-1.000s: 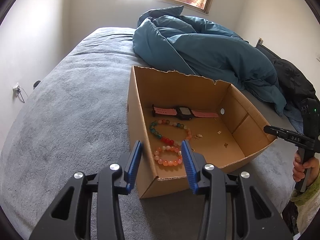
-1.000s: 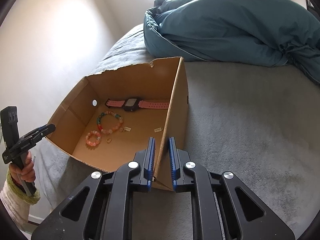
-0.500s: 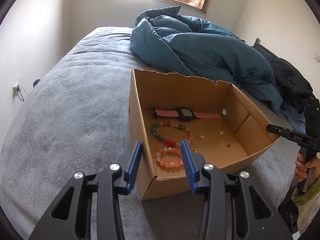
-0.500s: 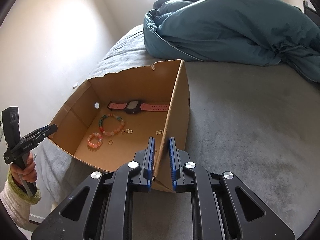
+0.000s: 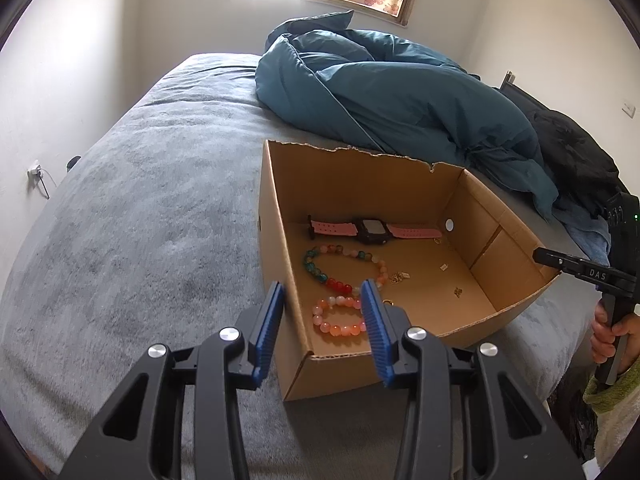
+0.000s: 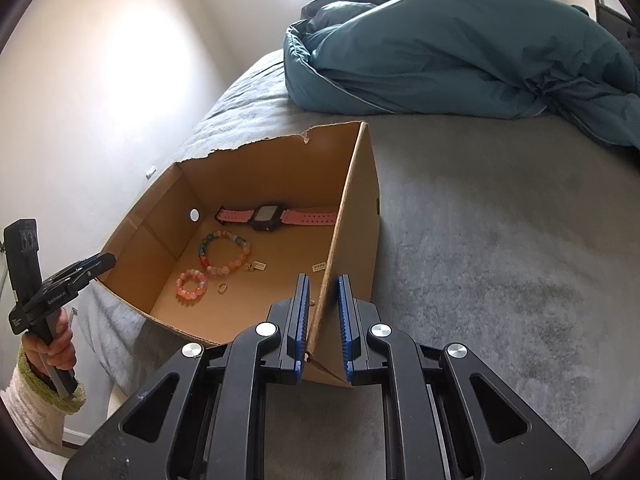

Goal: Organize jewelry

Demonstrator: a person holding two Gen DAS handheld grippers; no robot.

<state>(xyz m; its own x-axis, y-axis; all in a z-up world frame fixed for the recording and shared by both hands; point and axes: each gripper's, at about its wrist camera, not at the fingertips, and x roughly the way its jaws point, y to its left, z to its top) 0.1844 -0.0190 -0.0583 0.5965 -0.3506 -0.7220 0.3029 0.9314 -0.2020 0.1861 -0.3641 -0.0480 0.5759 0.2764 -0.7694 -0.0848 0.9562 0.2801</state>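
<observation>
R tongs sit astride the cardboard box wall at its near corner. Jaws nearly closed, wall between them, but can't tell if the pads actually pinch it. L tongs are part open, empty, and hang above the box's near-left corner.

The box sits on the bed, w/ the teal duvet at 12 behind it. In the L view, the pink bead bracelet lies on the box floor at 6, just inside the near wall. The multicolour bracelet is just beyond it, and the pink-strap watch lies along the far wall at 12. Small gold bits are scattered toward 3.

Prob. next step: L picks the pink bracelet.
- Clear the wall first, then drop straight down inside.
- Widen the jaws some & pinch one side of the loop, not the whole ring.
- Beads roll, so close slow.
- Keep R steady so the box doesn't slide on the soft bed.
</observation>
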